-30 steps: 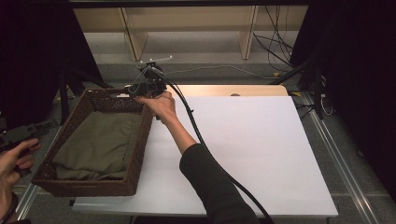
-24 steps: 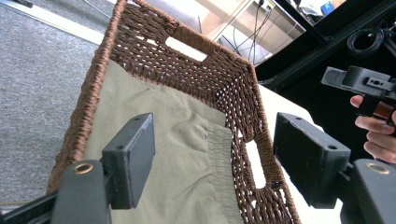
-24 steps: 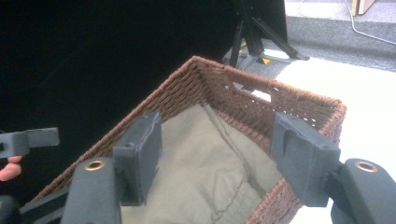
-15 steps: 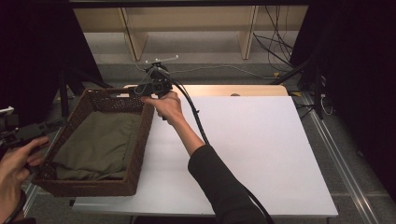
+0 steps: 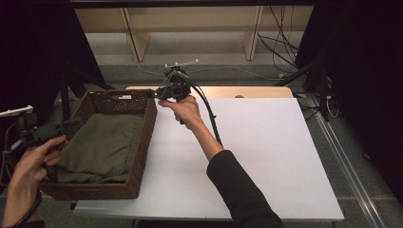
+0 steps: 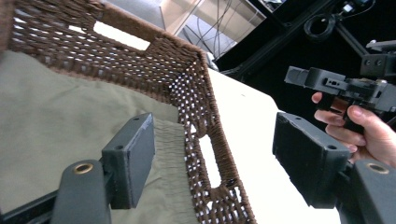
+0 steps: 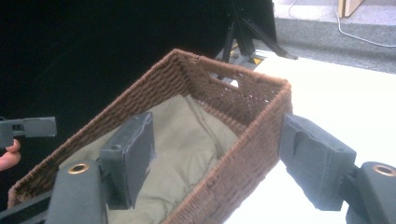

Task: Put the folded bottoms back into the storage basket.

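A brown woven basket (image 5: pixel 142 137) is seen on the left part of the white tabletop (image 5: pixel 266 156), with a folded olive cloth (image 5: pixel 102 147) lying inside it. The left hand-held gripper (image 5: pixel 71 124) is held over the basket's near-left side; in the left gripper view its jaws stand wide apart with nothing pressed between them, one pad over the cloth (image 6: pixel 56 116) and the other beyond the wicker wall (image 6: pixel 196 93). The right hand-held gripper (image 5: pixel 159 93) is poised at the far right corner, its jaws having just been opening; in the right gripper view they straddle the basket's long wall (image 7: pixel 243 154) without touching it.

The step in hand is judged to be a two-handed grasp of the basket. It is best done if each rim is seated deep between the pads before closing, opposite sides are taken so that the load is balanced, and the cloth is kept clear of the pads.
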